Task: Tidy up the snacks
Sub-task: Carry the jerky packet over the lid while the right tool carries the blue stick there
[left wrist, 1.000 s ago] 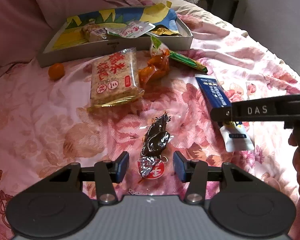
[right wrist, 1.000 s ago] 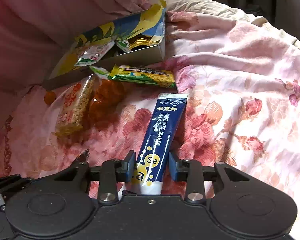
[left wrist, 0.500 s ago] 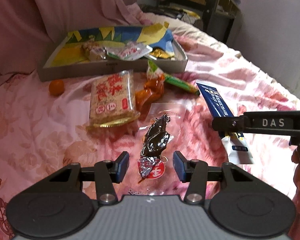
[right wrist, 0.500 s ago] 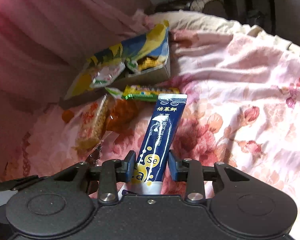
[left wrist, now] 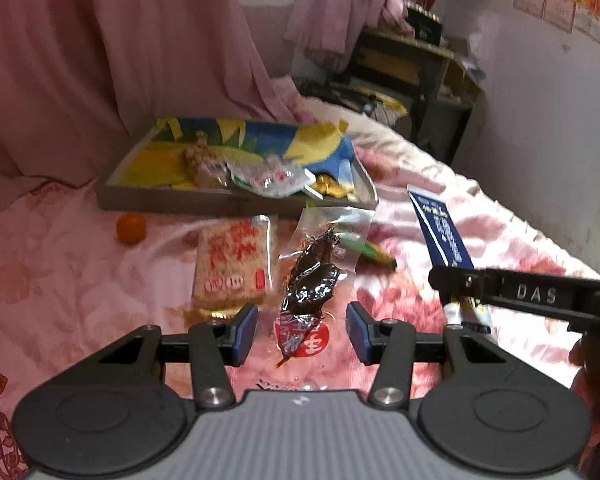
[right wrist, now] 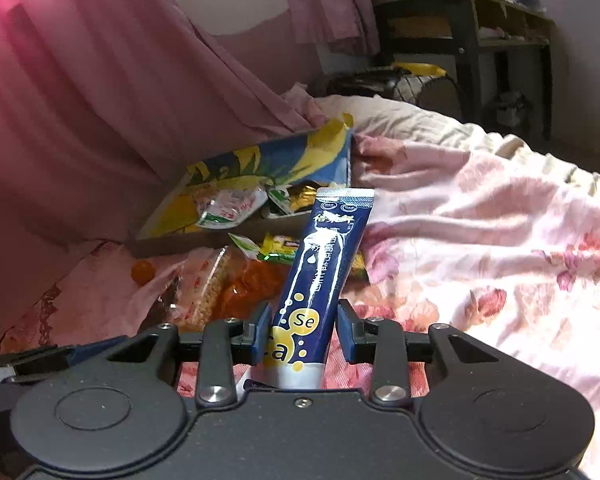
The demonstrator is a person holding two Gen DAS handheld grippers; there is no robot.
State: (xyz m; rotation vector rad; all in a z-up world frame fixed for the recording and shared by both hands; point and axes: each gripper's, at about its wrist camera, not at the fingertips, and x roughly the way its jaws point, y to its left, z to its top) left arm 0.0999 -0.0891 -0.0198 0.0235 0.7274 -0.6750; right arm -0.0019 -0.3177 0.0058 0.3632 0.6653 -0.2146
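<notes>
Left view: my left gripper [left wrist: 300, 330] tilts down over the bed, pads pinching the clear packet of dark braised meat [left wrist: 310, 280], now lifted off the quilt [left wrist: 80, 280] toward the snack box [left wrist: 236, 200].

Right view: my right gripper [right wrist: 302, 334], also tilted down, clamps the blue sachet [right wrist: 320, 276], raised higher than a second ago.

Dark snack pouch [left wrist: 306, 280], blue sachet [right wrist: 324, 272] apparently lifted off bedspread [right wrist: 480, 240].
</notes>
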